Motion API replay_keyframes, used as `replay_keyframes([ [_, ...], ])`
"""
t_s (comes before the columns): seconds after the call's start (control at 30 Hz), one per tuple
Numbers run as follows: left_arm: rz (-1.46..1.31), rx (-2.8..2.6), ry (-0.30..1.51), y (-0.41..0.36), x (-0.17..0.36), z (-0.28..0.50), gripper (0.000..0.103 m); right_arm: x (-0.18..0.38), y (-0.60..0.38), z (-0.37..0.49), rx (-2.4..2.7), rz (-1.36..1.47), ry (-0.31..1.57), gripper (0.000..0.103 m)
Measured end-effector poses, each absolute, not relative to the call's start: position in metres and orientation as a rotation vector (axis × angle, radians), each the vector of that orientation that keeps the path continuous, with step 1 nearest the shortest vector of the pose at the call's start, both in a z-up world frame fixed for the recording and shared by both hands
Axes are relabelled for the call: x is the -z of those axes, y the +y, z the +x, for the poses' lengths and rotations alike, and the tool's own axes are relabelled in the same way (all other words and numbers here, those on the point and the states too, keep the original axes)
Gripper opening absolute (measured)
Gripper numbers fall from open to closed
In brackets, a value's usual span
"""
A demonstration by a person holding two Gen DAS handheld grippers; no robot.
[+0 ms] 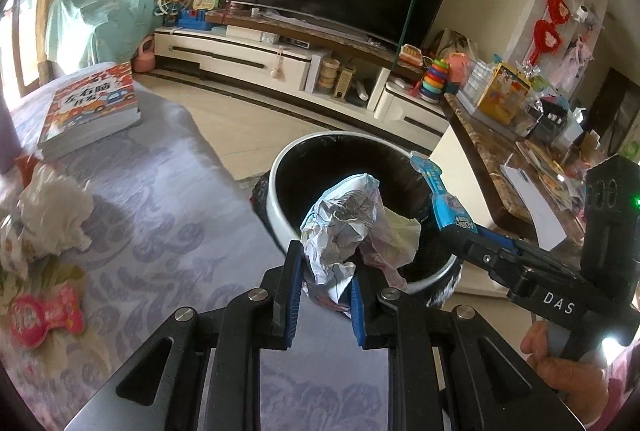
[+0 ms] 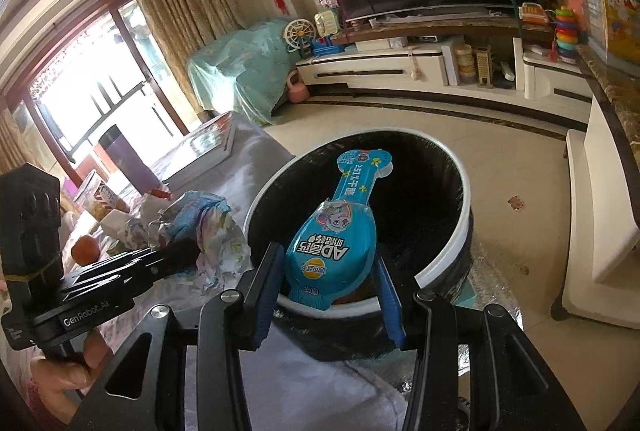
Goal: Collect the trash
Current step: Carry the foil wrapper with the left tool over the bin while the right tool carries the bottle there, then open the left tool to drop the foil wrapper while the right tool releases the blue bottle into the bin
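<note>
My left gripper (image 1: 326,295) is pinched tight on a crumpled paper wad (image 1: 344,227), the wad bulging up past the blue pads and hanging over the near rim of the trash bin (image 1: 280,167). My right gripper (image 2: 330,291) clamps a blue bone-shaped snack wrapper (image 2: 344,231) across its wide end, the narrow end reaching ahead over the bin's dark mouth. In the left wrist view the right gripper comes in from the right side with that wrapper raised above the far part of the rim; in the right wrist view the left gripper sits to the left, its wad just beside the white rim.

I judge the step in hand to be the drop: both loads are at the bin, neither released. The next move calls for bringing each load fully over the black liner, then spreading the jaws. The wad looks the riskier, since part of it overhangs the rim on the bedspread side.

Farther out to the left of my left gripper, on the patterned bedspread (image 1: 160,215), more trash waits: a white tissue clump (image 1: 56,211) and a pink bone-shaped wrapper (image 1: 44,315). A picture book (image 1: 92,107) lies beyond them.
</note>
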State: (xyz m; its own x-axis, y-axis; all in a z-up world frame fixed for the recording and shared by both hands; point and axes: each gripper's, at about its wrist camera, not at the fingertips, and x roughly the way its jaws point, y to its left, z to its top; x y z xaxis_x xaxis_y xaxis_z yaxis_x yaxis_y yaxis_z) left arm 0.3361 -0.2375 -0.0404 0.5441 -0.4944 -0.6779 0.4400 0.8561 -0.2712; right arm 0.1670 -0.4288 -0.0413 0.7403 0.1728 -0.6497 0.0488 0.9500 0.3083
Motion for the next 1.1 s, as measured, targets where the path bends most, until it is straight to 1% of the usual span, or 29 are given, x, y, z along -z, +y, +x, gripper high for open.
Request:
replay_keyframes([
  [0.87, -0.019, 0.562, 0.863, -0.29, 0.054, 0.381, 0.021, 0.049, -0.457, 0.198, -0.04, 0.324, 0.769, 0.045],
  [0.97, -0.019, 0.553, 0.865, -0.291, 0.054, 0.384, 0.025, 0.05, -0.458, 0.2, -0.041, 0.321, 0.774, 0.048],
  [1.07, -0.023, 0.542, 0.863, -0.291, 0.053, 0.384, 0.035, 0.05, -0.457, 0.2, -0.036, 0.323, 0.774, 0.05],
  [1.1, -0.023, 0.539, 0.862, -0.291, 0.053, 0.384, 0.041, 0.049, -0.457, 0.201, -0.035, 0.325, 0.773, 0.052],
])
